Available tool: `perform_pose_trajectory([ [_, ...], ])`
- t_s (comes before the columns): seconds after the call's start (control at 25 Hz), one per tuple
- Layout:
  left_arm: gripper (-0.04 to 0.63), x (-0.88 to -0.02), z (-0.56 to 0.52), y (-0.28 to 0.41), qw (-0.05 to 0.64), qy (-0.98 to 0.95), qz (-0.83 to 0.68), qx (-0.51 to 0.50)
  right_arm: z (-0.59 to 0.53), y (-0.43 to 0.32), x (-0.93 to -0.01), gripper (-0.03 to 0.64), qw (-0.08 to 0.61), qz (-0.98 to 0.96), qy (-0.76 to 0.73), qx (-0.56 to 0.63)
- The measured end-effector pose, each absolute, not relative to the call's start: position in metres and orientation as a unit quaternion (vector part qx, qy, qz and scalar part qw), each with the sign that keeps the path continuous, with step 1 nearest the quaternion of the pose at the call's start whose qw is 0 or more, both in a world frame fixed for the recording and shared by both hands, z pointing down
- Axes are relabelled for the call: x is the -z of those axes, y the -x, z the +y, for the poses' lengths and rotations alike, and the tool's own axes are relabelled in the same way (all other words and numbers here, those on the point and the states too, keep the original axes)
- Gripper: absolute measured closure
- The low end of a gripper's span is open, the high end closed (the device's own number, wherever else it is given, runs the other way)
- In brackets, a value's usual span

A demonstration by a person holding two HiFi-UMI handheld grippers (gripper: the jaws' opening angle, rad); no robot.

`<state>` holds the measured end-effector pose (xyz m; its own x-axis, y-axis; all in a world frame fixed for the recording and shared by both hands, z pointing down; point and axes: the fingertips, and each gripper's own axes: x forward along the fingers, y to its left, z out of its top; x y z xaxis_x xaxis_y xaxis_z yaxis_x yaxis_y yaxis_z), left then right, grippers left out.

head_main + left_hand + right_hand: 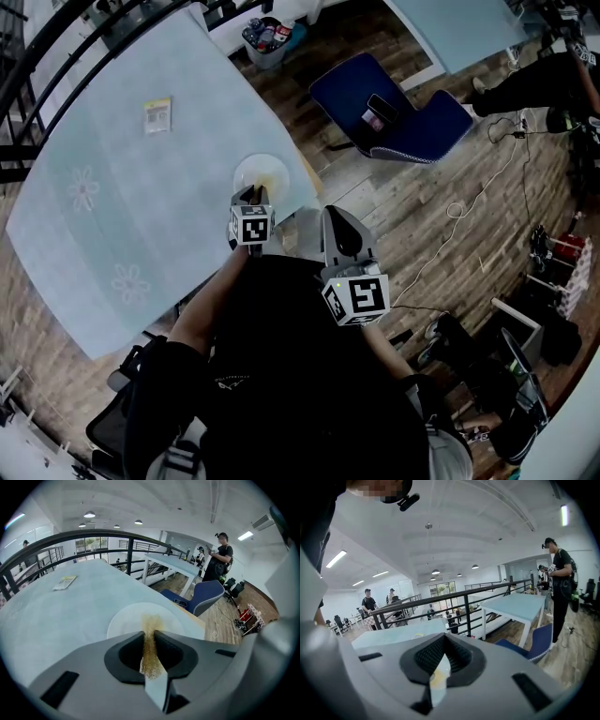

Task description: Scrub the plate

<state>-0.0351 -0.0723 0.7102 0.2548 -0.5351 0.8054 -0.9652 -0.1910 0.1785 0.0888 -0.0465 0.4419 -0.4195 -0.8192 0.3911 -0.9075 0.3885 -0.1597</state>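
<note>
My left gripper (251,195) jaws pinch the brown scrubber (150,648) at the plate (262,172), near the table (112,206) edge. My right gripper (342,232) jaws are closed and empty, so a hard push could slide the plate off.

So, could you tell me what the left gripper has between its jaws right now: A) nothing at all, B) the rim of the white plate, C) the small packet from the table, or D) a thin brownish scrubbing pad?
D: the left gripper view shows the left gripper with its jaws closed on a thin brownish scrubbing pad, whose far end pokes out over the white plate.
</note>
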Motion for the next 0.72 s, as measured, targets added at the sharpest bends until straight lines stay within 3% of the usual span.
perform_pose_trajectory([
  [0.72, 0.528, -0.707, -0.07, 0.089, 0.345, -0.675, -0.582, -0.296, -0.043, -0.069, -0.441, 0.609, 0.13, -0.839, -0.501, -0.169],
])
